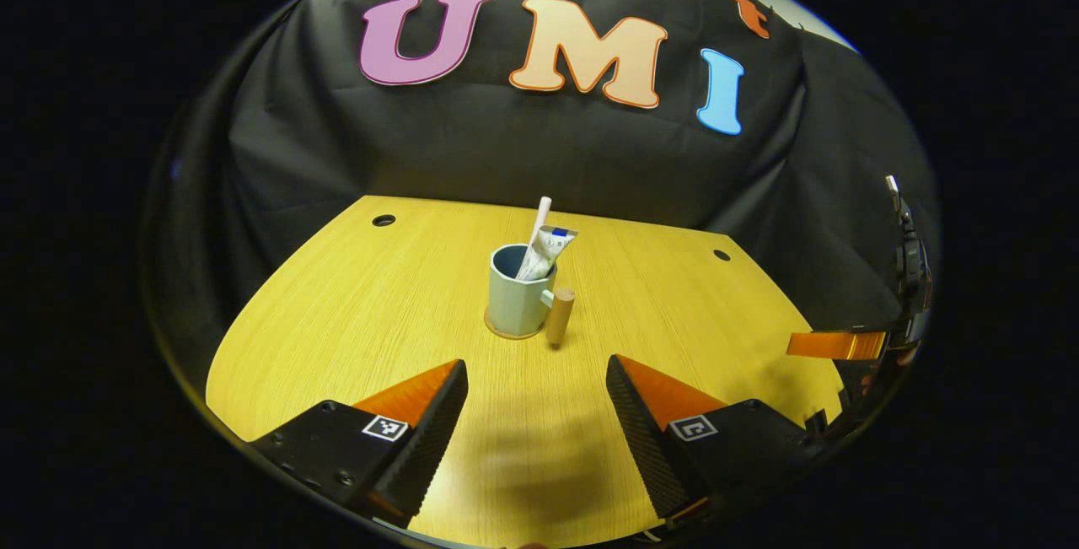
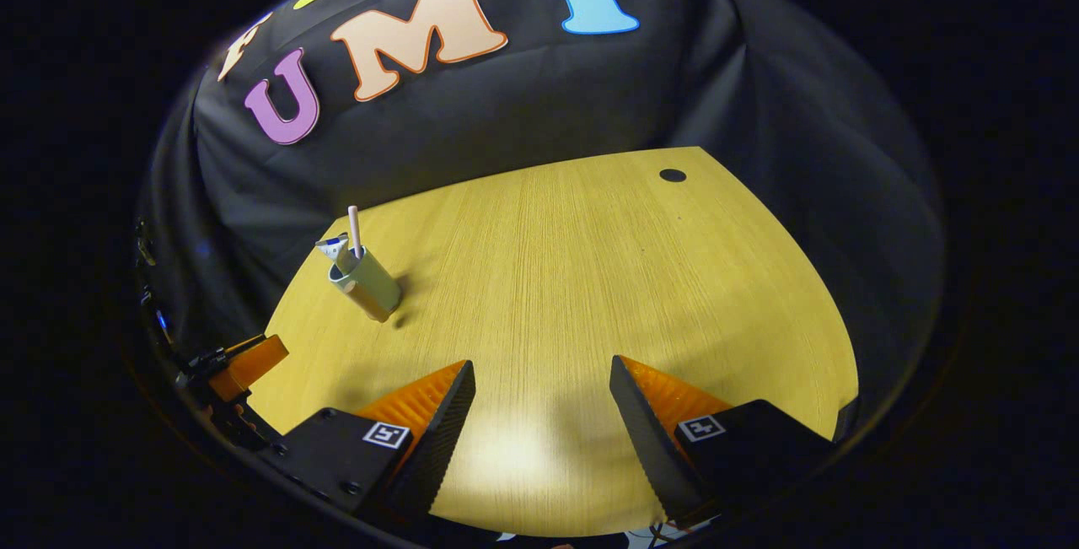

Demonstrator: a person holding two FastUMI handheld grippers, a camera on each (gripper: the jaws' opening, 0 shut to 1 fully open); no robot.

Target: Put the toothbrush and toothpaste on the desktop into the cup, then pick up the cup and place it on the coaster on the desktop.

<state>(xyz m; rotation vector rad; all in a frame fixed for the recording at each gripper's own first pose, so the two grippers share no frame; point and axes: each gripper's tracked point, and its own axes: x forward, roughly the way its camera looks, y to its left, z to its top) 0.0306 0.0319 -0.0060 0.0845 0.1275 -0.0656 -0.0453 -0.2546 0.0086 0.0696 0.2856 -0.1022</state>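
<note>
Left hand-held gripper (image 1: 536, 393): fingers spread apart, nothing between, low over yellow wooden surface (image 1: 354, 313). Right hand-held gripper (image 2: 542, 397): likewise spread, unloaded. Ahead of left: cup (image 1: 516, 296) upright on coaster (image 1: 497, 331), wooden handle toward right. Toothbrush (image 1: 540, 216) and toothpaste (image 1: 552, 243) standing inside cup, leaning right.

My desk (image 1: 354, 313) is a yellow wood-grain top with a curved front edge, and I see round cable holes (image 1: 383, 220) near its back corners. Black cloth (image 1: 472, 144) hangs in creases behind it and wraps round both sides as the booth wall. Light falls from above, leaving a bright patch (image 2: 514, 448) on the wood nearest me
</note>
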